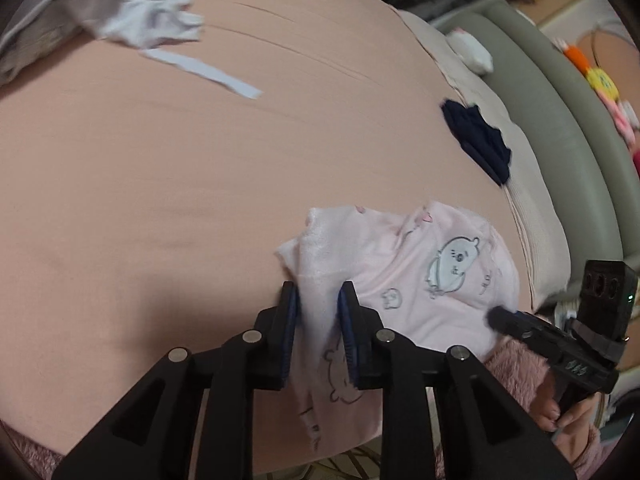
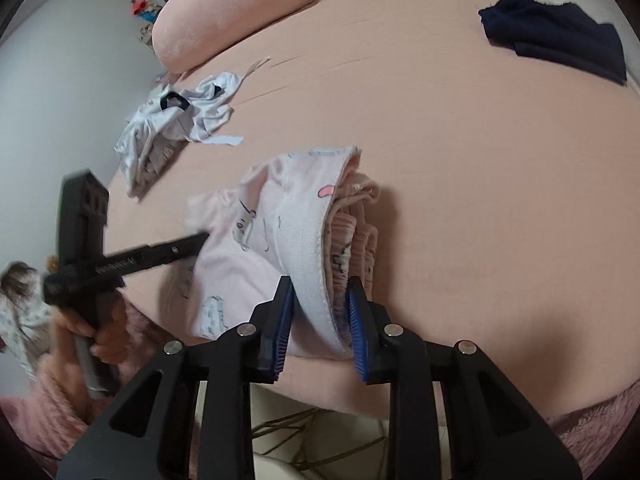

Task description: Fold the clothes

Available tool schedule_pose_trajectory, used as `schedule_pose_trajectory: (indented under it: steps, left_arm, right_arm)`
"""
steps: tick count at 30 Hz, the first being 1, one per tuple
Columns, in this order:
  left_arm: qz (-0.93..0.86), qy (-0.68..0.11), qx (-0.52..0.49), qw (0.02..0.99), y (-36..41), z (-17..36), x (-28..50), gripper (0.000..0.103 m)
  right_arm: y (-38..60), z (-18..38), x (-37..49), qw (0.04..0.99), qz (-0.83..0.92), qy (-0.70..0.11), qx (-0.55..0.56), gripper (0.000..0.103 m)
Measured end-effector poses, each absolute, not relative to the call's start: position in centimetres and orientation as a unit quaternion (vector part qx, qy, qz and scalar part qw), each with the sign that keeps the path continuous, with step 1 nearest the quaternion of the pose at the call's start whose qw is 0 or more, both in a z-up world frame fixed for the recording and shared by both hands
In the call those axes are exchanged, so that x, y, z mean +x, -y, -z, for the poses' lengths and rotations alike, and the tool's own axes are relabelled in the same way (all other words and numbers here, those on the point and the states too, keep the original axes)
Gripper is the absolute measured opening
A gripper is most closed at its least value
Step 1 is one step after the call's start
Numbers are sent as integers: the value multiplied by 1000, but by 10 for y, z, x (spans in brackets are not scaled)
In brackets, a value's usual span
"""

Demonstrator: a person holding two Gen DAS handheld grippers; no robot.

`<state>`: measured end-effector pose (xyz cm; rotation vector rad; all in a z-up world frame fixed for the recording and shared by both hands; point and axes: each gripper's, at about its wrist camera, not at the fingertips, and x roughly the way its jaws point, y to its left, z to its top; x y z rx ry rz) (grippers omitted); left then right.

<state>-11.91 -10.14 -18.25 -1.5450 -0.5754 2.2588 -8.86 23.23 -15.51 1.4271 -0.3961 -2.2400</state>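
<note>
Both grippers are clamped on the pink printed garment (image 1: pixel 420 280) at the near edge of the bed (image 1: pixel 160 200). Left gripper (image 1: pixel 318 332): fingers narrowly parted, pinching a fold of the cloth. Right gripper (image 2: pixel 320 320): same narrow gap, pads gripping the white waistband edge. White crumpled garment (image 2: pixel 176 124) and dark navy garment (image 2: pixel 560 40) lie well apart on the bed.

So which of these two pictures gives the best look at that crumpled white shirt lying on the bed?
The right wrist view. There the white shirt lies whole and sharp on the pink bed, its dark collar showing. In the left wrist view the shirt sits at the top edge, blurred and partly cut off.
</note>
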Motion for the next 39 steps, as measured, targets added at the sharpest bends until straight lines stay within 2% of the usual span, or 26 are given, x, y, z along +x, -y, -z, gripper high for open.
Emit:
schedule_pose_trajectory:
  steps: [5,7,8,13,16,20,21,22,23,24,26,31,34,35,36,39]
  left_arm:
    - [-803,231,-526,158,113,183,-112,25]
    - [-811,234,-515,149,113,177,-116,27]
    - [-814,229,-513,145,108,177,-123,31]
    - [-811,207,-523,159,96,184,-141,32]
    - [-824,156,-527,139,91,188,-138,24]
    - [-824,175,-529,106,106,188,-131,24]
    - [-823,181,-529,96,114,188,-129,22]
    - [-822,186,-531,88,121,187,-127,16]
    - [-820,192,-533,81,129,187,-125,11]
    - [-821,202,-527,83,136,183,-122,11]
    - [-829,217,-504,109,142,171,-118,11]
    - [-834,167,-483,207,92,156,-135,11]
    - [-822,109,-520,204,63,176,-141,11]
    - [-821,101,-526,196,63,182,-142,9]
    - [-822,105,-527,189,67,185,-143,3]
    - [-824,117,-528,168,82,183,-146,3]
  right_arm:
    - [-243,115,-87,215,844,128,475,29]
    - [-237,100,-89,214,856,101,459,35]
    - [-231,97,-92,216,859,88,457,38]
    - [-191,115,-117,209,853,3,477,37]
    - [-179,134,-121,162,857,-53,486,37]
    - [-188,146,-124,175,856,-31,486,37]
    - [-193,147,-128,176,855,-24,487,37]
    - [-198,147,-131,175,855,-15,489,37]
    - [-203,143,-135,170,855,-8,490,36]
    - [-208,135,-135,166,858,-5,486,31]
    - [-209,116,-130,183,864,-4,469,30]
    - [-171,114,-122,239,849,-35,470,30]
    - [-154,139,-121,238,830,-52,503,30]
    - [-154,143,-119,234,832,-61,499,27]
    - [-153,147,-116,230,835,-70,495,26]
    - [-160,153,-113,221,841,-72,489,15]
